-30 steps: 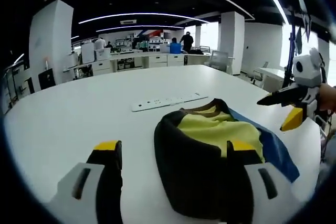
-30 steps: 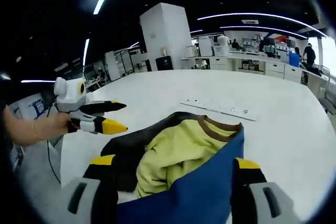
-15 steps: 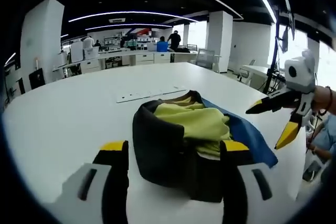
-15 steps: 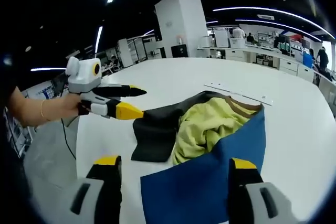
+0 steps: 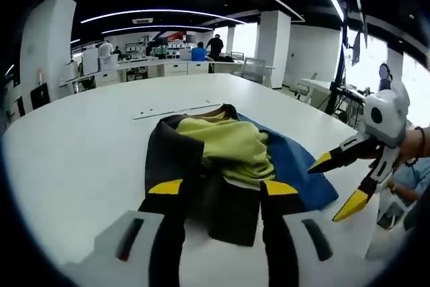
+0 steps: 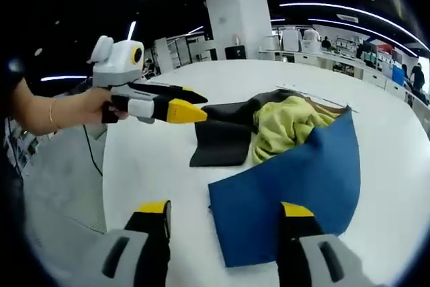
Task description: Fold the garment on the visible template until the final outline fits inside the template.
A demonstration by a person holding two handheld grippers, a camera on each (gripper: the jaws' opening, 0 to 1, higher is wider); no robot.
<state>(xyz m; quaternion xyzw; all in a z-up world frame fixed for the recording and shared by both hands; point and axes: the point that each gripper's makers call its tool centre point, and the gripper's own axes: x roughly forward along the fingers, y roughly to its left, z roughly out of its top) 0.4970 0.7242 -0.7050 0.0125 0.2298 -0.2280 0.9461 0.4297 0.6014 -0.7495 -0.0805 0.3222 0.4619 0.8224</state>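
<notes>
The garment (image 5: 222, 159) is located on the white desk (image 5: 80, 152), bunched into a loose heap near the desk's rounded edge. Three colour areas are presented: a black panel, a yellow-green middle portion with a brown collar band, and a blue panel (image 6: 295, 179) spread flat toward the desk edge. In the right gripper view the garment (image 6: 282, 139) is seen with the blue panel nearest the camera, the yellow-green portion bunched behind it, and the black panel extended toward the left tongs.

The left tongs (image 5: 220, 189) are held spread, with both yellow-tipped jaws positioned over the near edge of the black panel; contact with the fabric cannot be determined. In the right gripper view the left tongs (image 6: 191, 102) are held in a person's hand (image 6: 94, 107), above the desk and just beside the black panel.

The right tongs (image 6: 225, 210) are held spread, with the near corner of the blue panel between the jaws and nothing gripped. In the left gripper view the right tongs (image 5: 339, 183) are seen spread, beyond the desk edge beside the blue panel.

A flat white strip (image 5: 168, 109) is laid on the desk behind the garment.
</notes>
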